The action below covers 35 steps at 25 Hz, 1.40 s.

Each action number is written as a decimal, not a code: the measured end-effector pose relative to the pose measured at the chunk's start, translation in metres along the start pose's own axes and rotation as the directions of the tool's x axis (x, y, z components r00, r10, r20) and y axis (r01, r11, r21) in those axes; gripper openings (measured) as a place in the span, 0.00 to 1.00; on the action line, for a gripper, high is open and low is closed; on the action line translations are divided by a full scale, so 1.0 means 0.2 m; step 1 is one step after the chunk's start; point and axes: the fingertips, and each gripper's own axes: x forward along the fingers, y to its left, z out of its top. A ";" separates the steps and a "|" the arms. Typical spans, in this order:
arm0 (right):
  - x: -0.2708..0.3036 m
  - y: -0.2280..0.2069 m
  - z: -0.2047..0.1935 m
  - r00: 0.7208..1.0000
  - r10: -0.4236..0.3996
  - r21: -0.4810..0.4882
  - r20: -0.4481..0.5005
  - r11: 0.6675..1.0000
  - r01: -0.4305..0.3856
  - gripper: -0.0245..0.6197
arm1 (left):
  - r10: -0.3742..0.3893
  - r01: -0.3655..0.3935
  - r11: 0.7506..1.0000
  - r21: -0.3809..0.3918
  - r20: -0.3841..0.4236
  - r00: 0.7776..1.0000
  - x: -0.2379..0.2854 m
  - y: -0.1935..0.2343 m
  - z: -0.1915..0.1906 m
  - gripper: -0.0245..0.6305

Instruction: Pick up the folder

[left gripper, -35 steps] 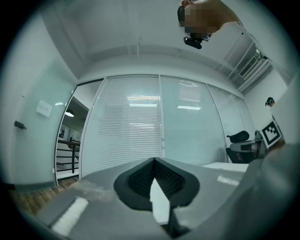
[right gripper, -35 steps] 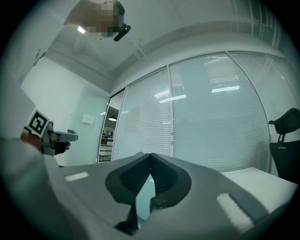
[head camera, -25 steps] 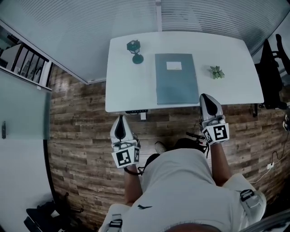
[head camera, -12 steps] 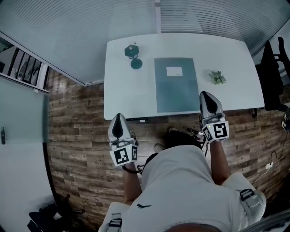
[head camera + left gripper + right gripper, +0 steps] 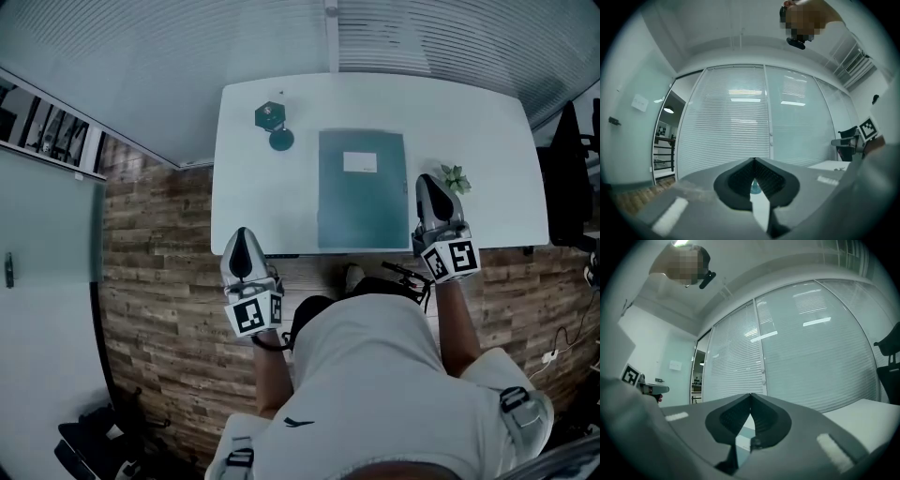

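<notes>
Over the last second both hands close in on the table (image 5: 262, 202), so the right gripper (image 5: 425, 181) now hangs beside the flat, untouched mid-table folder (image 5: 361, 192) and the left gripper (image 5: 243, 234) at the near-left corner, both shut and empty.

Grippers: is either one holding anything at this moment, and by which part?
Nothing is held. The left gripper and right gripper are both shut with nothing between the jaws; the folder lies flat on the table, ungripped.
</notes>
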 end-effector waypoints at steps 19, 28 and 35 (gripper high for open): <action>0.14 -0.07 -0.24 0.989 -0.048 -0.002 -0.138 0.999 0.048 0.04 | -0.039 0.039 0.999 0.020 -0.024 0.999 0.21 0.13 -0.08 0.05; 0.14 -0.09 -0.29 0.977 -0.048 0.018 -0.208 0.998 0.053 0.18 | -0.049 0.050 0.999 0.021 -0.043 0.998 0.20 0.13 -0.12 0.05; 0.15 -0.07 -0.43 0.930 0.011 0.083 -0.368 0.996 0.020 0.54 | -0.066 0.067 0.997 0.026 -0.046 0.997 0.18 0.12 -0.12 0.05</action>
